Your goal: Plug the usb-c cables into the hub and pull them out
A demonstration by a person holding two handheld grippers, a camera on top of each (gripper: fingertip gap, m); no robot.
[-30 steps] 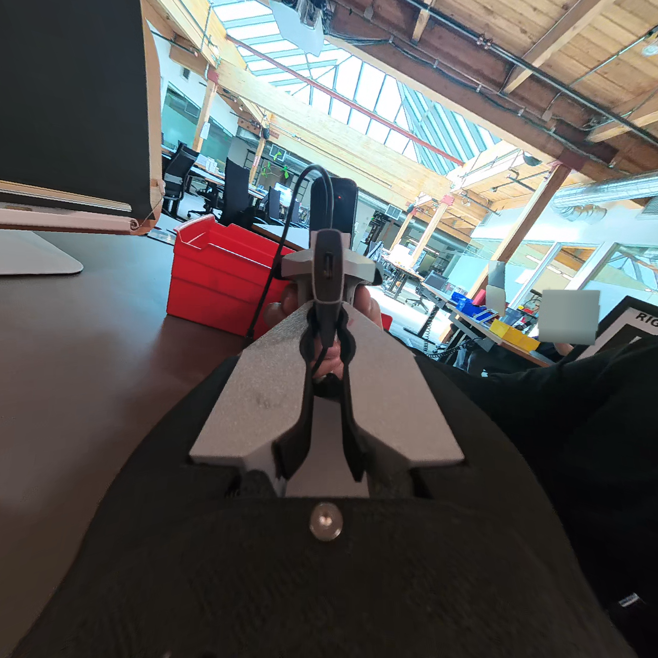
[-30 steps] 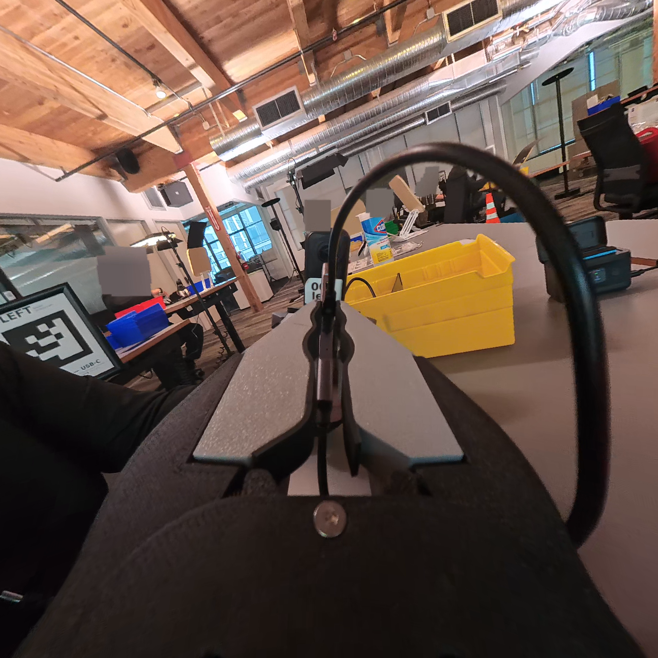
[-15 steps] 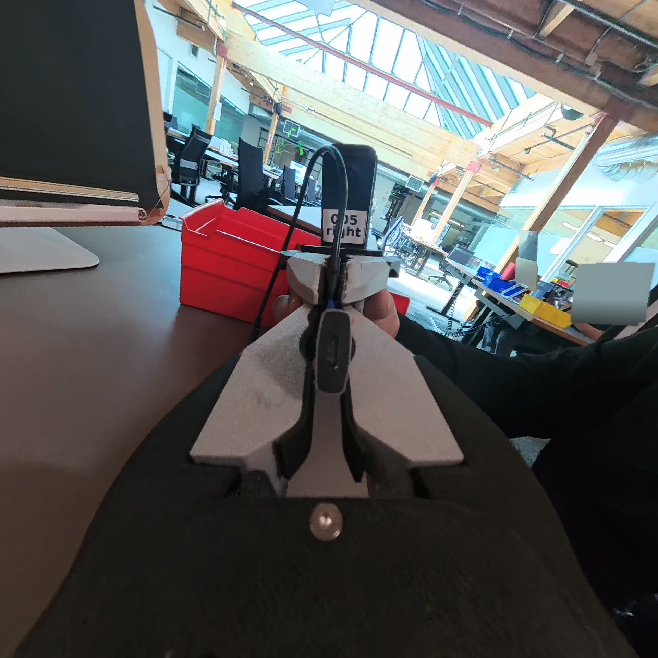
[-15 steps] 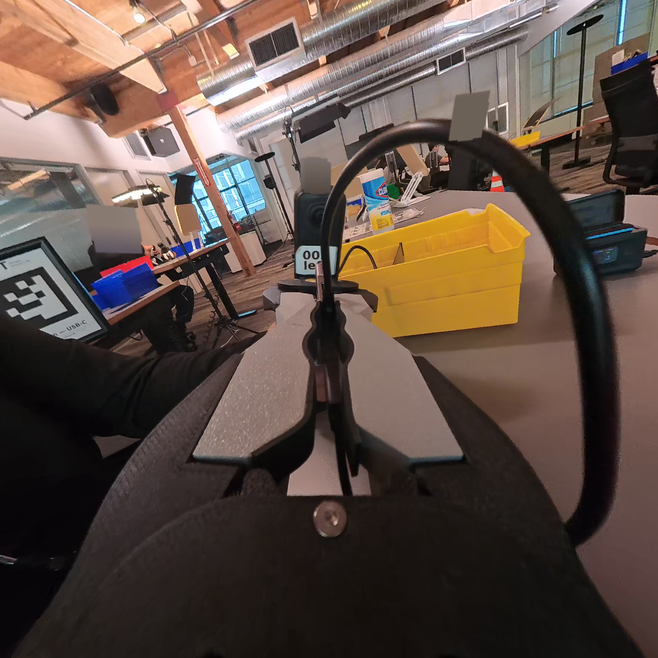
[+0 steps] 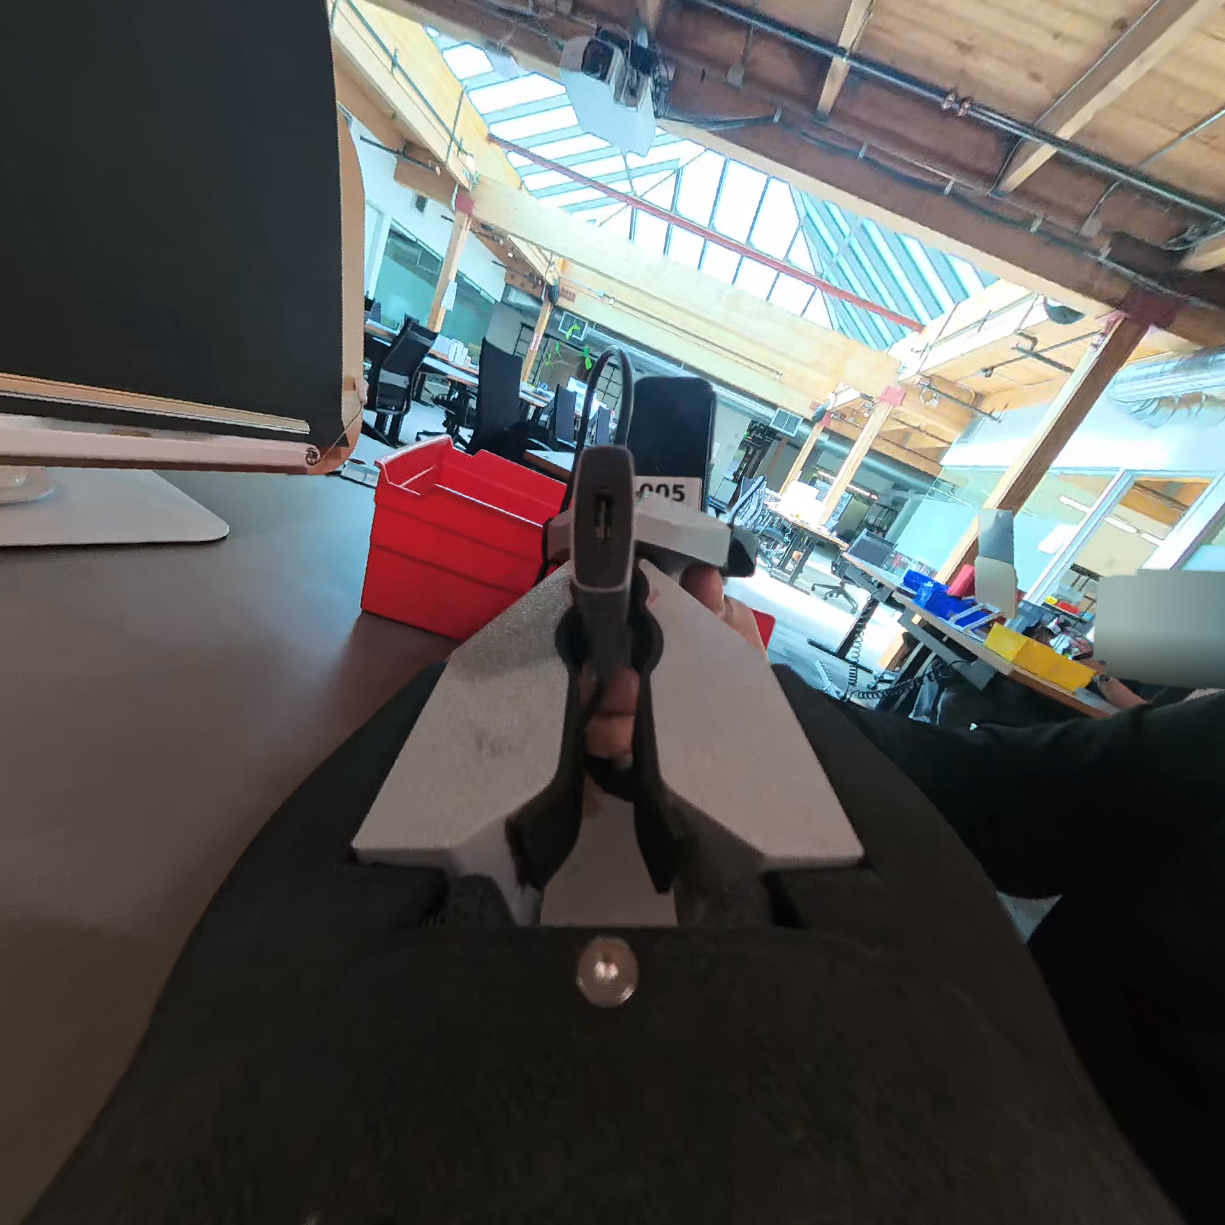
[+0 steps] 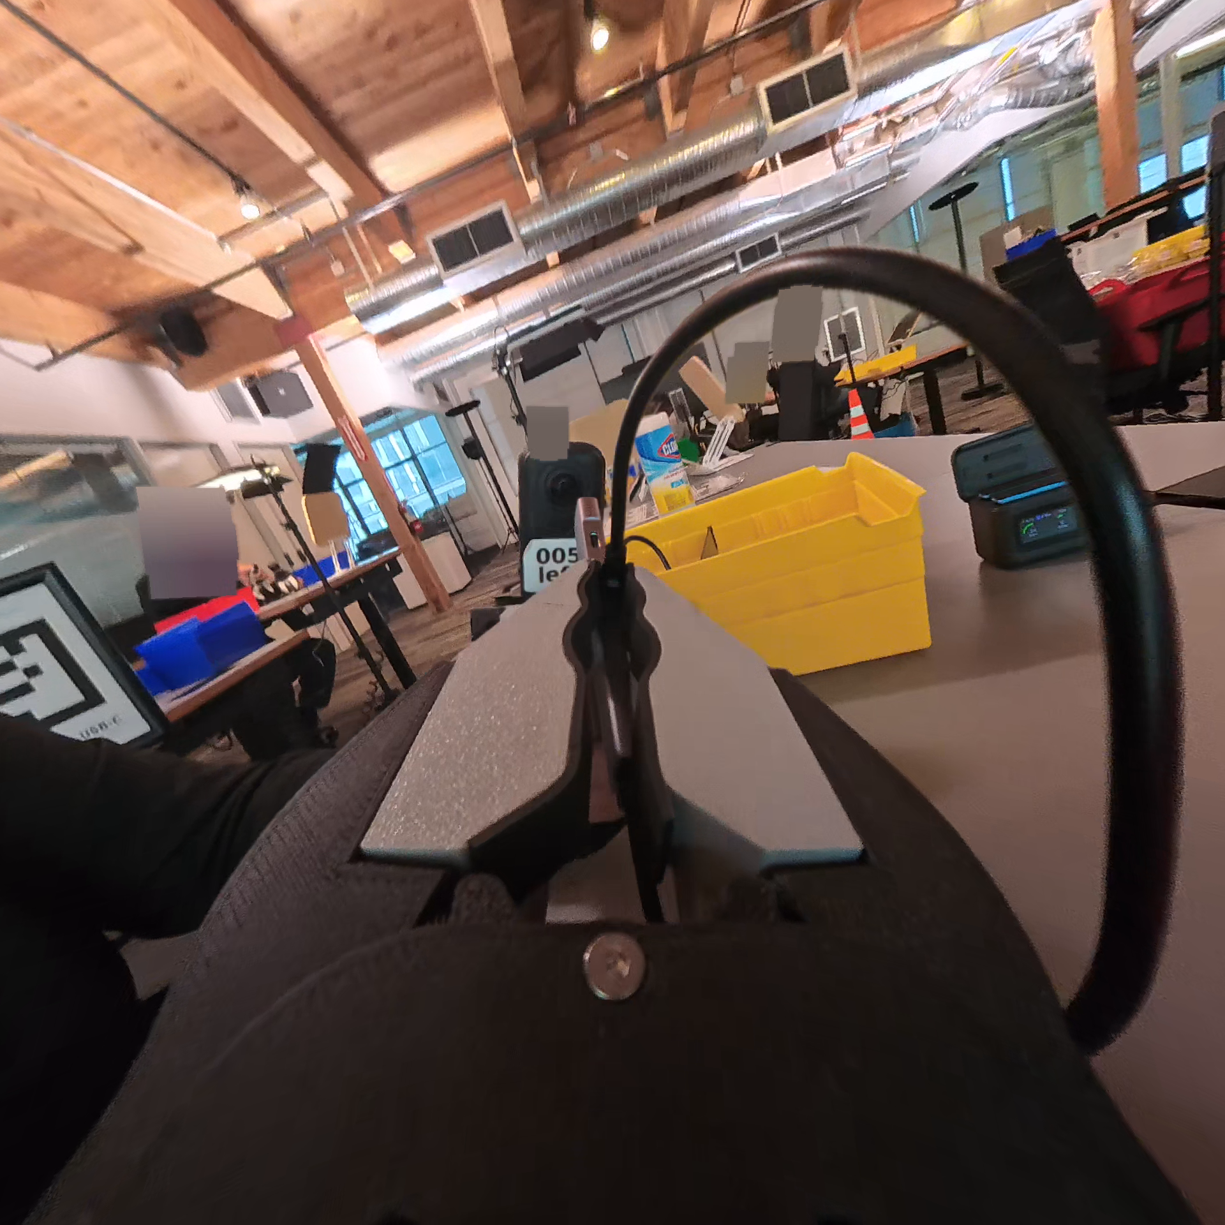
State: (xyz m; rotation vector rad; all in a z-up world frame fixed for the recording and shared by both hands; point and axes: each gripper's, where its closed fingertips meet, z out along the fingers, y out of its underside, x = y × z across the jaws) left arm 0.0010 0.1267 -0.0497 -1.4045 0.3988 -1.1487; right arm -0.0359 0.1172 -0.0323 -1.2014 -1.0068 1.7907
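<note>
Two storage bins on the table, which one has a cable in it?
The yellow bin, seen in the right wrist view: a thin black cable dips into its near-left corner. The red bin, seen in the left wrist view, shows nothing inside.

An open-plan office or lab workspace in a converted loft: exposed timber ceiling beams, silver ventilation ducts, sloped skylights, rows of black office chairs, and long desks carrying yellow plastic parts bins.

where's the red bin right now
In the left wrist view, the red bin sits on the dark table, left of the hub in the left gripper.
</note>
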